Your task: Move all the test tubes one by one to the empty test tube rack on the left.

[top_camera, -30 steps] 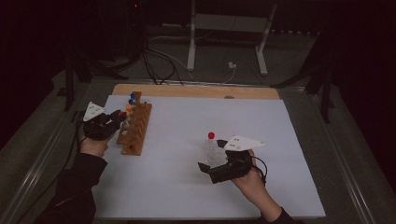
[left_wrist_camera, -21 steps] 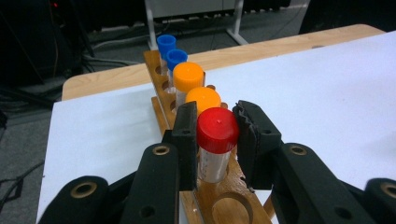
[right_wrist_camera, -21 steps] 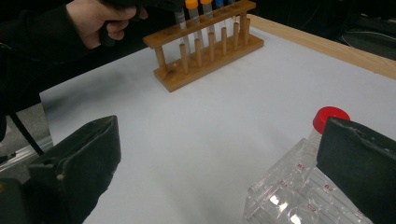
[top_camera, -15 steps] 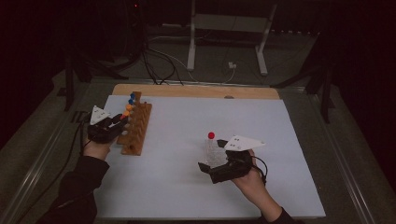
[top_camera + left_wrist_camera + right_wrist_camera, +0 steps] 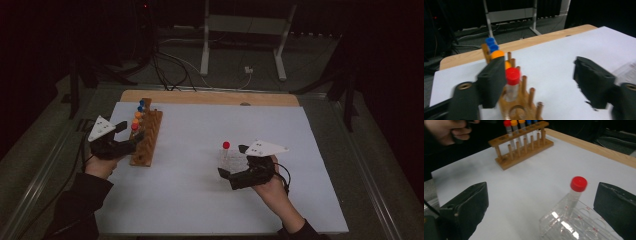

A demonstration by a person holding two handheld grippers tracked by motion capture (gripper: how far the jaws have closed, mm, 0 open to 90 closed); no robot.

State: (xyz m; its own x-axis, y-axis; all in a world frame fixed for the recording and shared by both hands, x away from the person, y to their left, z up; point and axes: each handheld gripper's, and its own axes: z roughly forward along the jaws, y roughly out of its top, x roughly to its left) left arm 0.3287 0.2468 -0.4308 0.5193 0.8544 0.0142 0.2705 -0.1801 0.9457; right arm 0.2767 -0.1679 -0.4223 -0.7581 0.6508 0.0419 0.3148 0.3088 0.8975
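Observation:
A wooden tube rack (image 5: pixel 146 141) stands at the left of the white mat and holds tubes with blue, orange and red caps. My left gripper (image 5: pixel 130 135) is at the rack's near-left side. Its jaws have just been opening and now stand open (image 5: pixel 541 75). The red-capped tube (image 5: pixel 512 83) stands in the wooden rack (image 5: pixel 524 105) just inside the left jaw, with neither pad pressing on it. My right gripper (image 5: pixel 234 162) stands open (image 5: pixel 544 202) around a clear plastic rack (image 5: pixel 574 222), which holds one red-capped tube (image 5: pixel 577 191).
The white mat (image 5: pixel 200 195) covers a wooden board whose far edge (image 5: pixel 210 97) shows beyond it. Metal stand legs and cables (image 5: pixel 210 55) lie on the dark floor behind the table. The wooden rack (image 5: pixel 524 145) lies far ahead in the right gripper view.
The left gripper's jaws have opened and the hand has drawn slightly back from the wooden rack, leaving the red-capped tube standing in it. The right hand has kept still.

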